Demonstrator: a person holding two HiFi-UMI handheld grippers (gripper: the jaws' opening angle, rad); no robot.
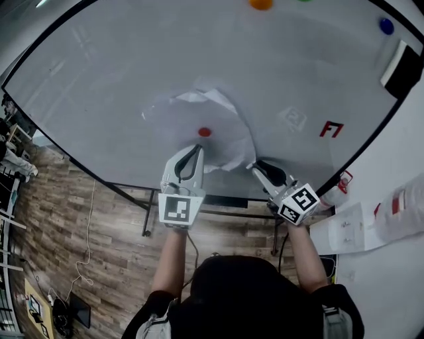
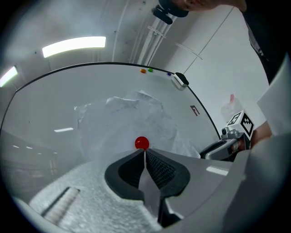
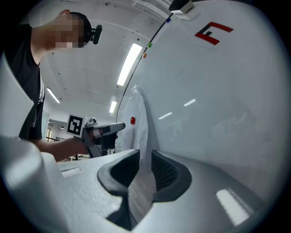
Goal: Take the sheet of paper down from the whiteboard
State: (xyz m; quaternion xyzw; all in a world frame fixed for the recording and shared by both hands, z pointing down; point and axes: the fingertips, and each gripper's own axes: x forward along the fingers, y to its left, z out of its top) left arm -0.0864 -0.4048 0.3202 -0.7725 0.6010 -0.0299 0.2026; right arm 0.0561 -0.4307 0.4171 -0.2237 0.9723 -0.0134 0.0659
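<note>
A crumpled white sheet of paper (image 1: 212, 126) hangs on the whiteboard (image 1: 119, 79), pinned by a round red magnet (image 1: 205, 132). My left gripper (image 1: 197, 148) points at the board just below the magnet. In the left gripper view its jaws (image 2: 144, 152) are shut with nothing seen between them, and the red magnet (image 2: 142, 143) sits just beyond the tips. My right gripper (image 1: 254, 166) is at the sheet's lower right corner. In the right gripper view, the paper (image 3: 140, 118) runs down between the pads of that gripper (image 3: 144, 155), which is shut on it and pulls that edge off the board.
An orange magnet (image 1: 261, 4), a blue magnet (image 1: 386, 26) and an eraser (image 1: 397, 63) sit along the board's top edge. A red F mark (image 1: 330, 128) is right of the sheet. A table with papers (image 1: 351, 228) stands at the right, wood floor (image 1: 86, 218) below.
</note>
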